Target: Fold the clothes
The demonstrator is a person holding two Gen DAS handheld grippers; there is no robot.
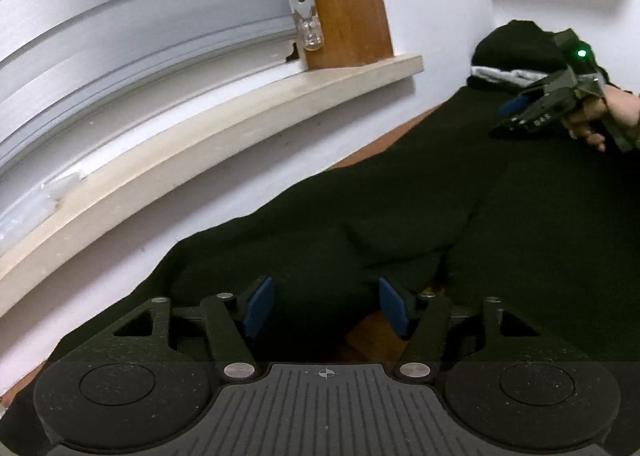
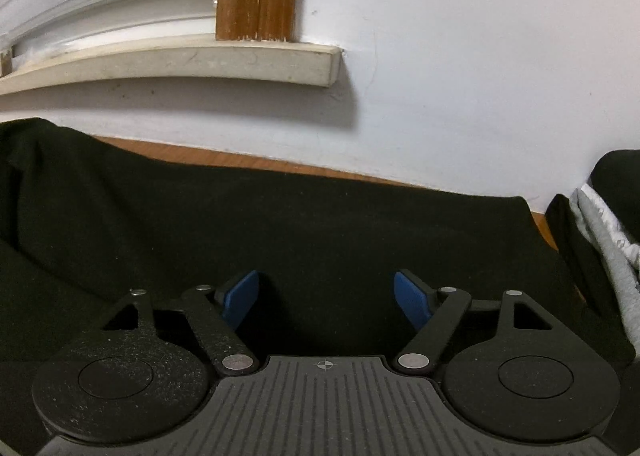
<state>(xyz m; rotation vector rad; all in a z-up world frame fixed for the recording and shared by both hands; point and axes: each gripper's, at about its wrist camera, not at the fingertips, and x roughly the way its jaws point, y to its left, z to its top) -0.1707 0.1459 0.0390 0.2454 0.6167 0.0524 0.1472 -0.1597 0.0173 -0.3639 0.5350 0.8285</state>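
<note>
With both claws released over the dark cloth, between folds and lining up for a fresh grip.
Spread flat on the wooden desk [image 2: 208,154] below the window sill [image 2: 240,64], the black garment [image 2: 320,224] reaches almost to the wall, one folded layer's edge showing in the left view near the left claw [image 1: 326,306]. Left claw spread, pads apart and clear of the fabric, bare desk visible just beneath; right claw [image 2: 324,298] likewise parted, nothing pinched, hovering over the garment's middle. Beside it at right, a pile [image 2: 608,240] of dark and grey clothes. Next, probably: lower both claws to an edge, pinch one layer only, lift evenly and carry it across without dragging the layer below.
</note>
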